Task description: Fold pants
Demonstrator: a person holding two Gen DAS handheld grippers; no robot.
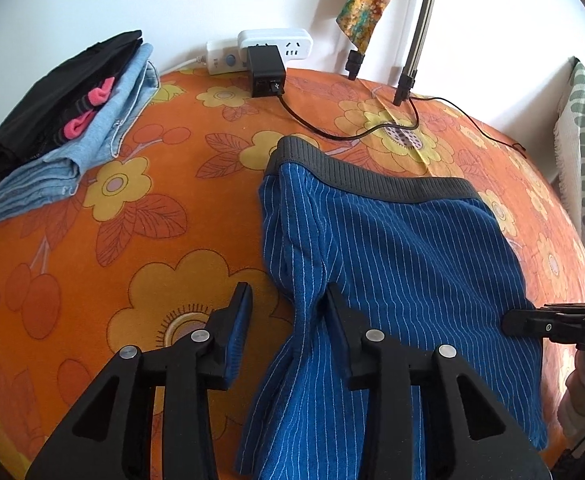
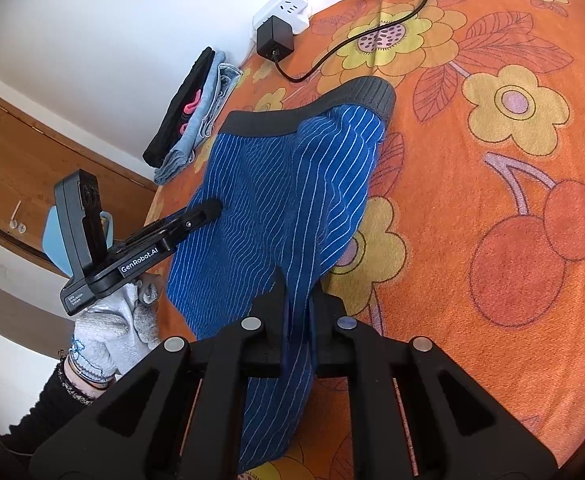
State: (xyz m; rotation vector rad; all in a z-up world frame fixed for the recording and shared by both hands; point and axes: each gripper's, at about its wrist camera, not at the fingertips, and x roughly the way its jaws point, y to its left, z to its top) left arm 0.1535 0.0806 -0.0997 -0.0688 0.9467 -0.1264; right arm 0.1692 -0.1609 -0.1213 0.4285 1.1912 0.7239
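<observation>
Although the blue pinstriped pants (image 1: 392, 248) already lie on the orange floral bedspread (image 1: 92, 272) with one side lapped over the other, the fold looks only partly made: the grey waistband (image 1: 372, 176) sits at the far end, near the charger cable (image 1: 320, 130), while the near hem is lifted off the bed. What remains, as I judge it, is to carry that hem toward the waistband and flatten the bundle.

From the right wrist view, the right hand-held gripper (image 2: 296, 300) is closed on the near hem of the pants, cloth pinched between its two black fingers. That view also shows the left hand-held gripper (image 2: 212, 210) from the side, its tip resting on the fabric, held by a gloved hand (image 2: 108, 328).

Seen from the left wrist, the left hand-held gripper (image 1: 288, 308) has its jaws apart; one finger (image 1: 334, 304) presses into a crease of the cloth and the other (image 1: 238, 308) stands over bare bedspread, so it grips nothing. Only this view shows the right-hand device's tip at the far edge, though too little of it to read its grip.

A stack of folded clothes (image 1: 60, 120) lies well apart, near the power strip (image 1: 272, 46) at the wall.
</observation>
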